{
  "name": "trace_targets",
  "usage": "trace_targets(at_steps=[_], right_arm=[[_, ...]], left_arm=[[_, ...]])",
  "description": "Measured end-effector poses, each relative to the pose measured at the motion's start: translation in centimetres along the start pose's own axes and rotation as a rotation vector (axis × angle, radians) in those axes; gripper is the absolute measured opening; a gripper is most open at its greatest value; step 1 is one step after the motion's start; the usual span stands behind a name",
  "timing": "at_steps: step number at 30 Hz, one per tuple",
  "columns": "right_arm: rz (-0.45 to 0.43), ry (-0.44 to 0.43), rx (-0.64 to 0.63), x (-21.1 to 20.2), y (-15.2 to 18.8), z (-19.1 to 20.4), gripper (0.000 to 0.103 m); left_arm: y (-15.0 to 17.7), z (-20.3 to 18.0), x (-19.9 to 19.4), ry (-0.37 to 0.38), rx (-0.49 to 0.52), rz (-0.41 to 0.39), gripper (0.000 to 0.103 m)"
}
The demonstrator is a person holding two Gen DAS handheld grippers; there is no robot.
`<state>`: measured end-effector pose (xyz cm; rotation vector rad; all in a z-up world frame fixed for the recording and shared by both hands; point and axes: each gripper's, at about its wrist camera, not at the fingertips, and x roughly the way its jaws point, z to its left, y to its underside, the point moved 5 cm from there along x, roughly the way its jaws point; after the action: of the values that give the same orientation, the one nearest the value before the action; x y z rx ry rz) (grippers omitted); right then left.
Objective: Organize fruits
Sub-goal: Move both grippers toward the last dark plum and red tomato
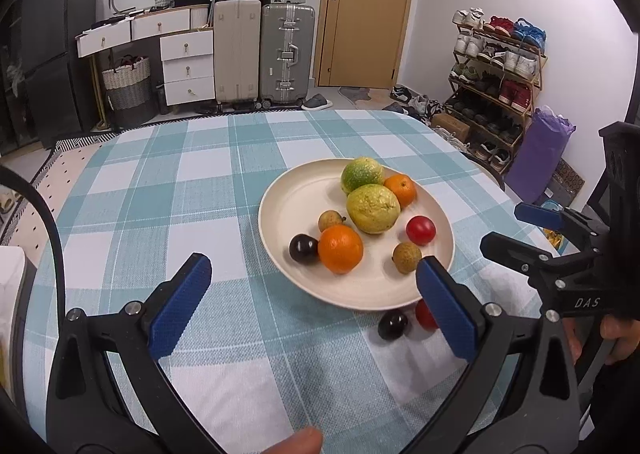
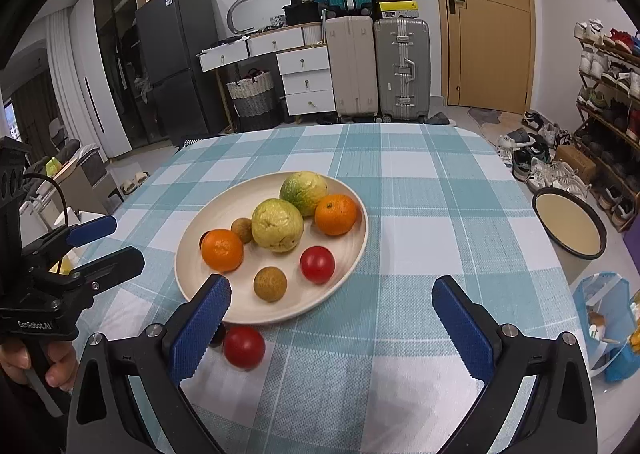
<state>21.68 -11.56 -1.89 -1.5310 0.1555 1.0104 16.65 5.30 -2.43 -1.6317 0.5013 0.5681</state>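
Observation:
A cream plate (image 1: 296, 197) (image 2: 224, 213) on the checked tablecloth holds two green-yellow fruits (image 1: 374, 207), two oranges (image 1: 341, 248), two brown longans (image 1: 407, 257), a red tomato (image 1: 421, 230) and a dark plum (image 1: 303, 249). Off the plate, on the cloth by its near rim, lie a red tomato (image 2: 244, 346) (image 1: 424, 314) and a dark plum (image 1: 393, 325), the plum mostly hidden behind my right gripper's left finger in the right wrist view. My left gripper (image 1: 312, 294) is open and empty above the cloth. My right gripper (image 2: 340, 318) is open and empty, just right of the loose tomato.
The table (image 2: 440, 181) has a rounded far edge. A round stool (image 2: 570, 225) and a blue bag (image 2: 608, 326) stand off its right side. Suitcases, drawers, a shoe rack and a door are behind.

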Motion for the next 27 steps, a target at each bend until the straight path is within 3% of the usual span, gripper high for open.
trace_targets(at_steps=[27], right_arm=[[0.12, -0.013, -0.093, 2.4, 3.6, 2.4, 0.103]], left_arm=[[3.1, -1.3, 0.9, 0.009, 0.042, 0.063, 0.102]])
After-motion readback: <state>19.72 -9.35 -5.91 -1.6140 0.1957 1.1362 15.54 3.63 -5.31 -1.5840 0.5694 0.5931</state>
